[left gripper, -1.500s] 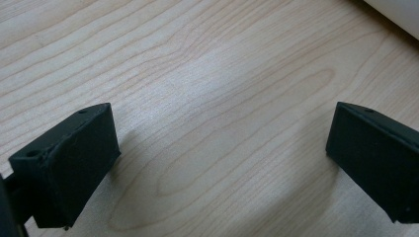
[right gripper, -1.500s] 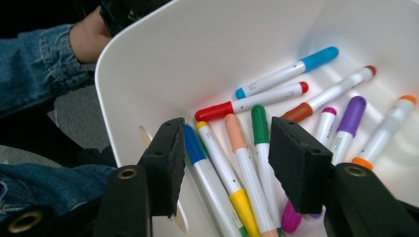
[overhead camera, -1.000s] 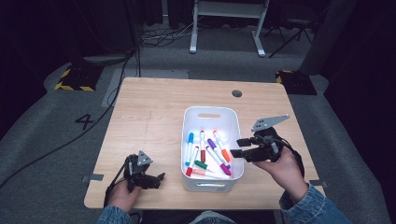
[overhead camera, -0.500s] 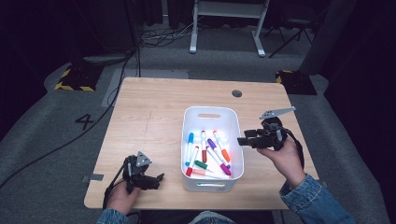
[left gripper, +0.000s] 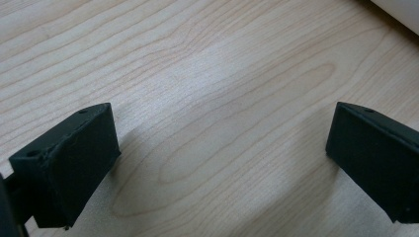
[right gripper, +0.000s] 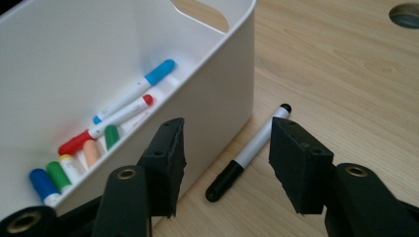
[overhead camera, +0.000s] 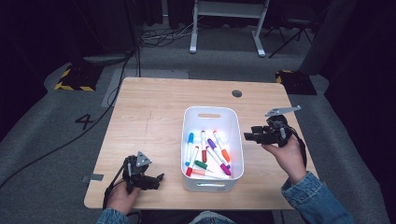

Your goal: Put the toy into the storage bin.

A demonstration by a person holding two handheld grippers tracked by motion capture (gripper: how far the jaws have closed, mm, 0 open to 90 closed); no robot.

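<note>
The right tongs are held parted, gripping nothing, above a black-capped white marker lying beside the white plastic bin; the left tongs rest spread over the wooden table.

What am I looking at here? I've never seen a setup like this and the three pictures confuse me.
A person sits at a wooden table and holds a tool in each hand: the left hand-held gripper and the right hand-held gripper, each with two black jaws. One picture comes from a camera above the table; the other two come from cameras riding on each tool, looking along its jaws. A white bin on the table holds coloured markers. A black-capped marker lies on the table beside the bin, in front of the right tool's open jaws. The left tool rests low over bare wood, jaws open. Nothing is held.
</note>
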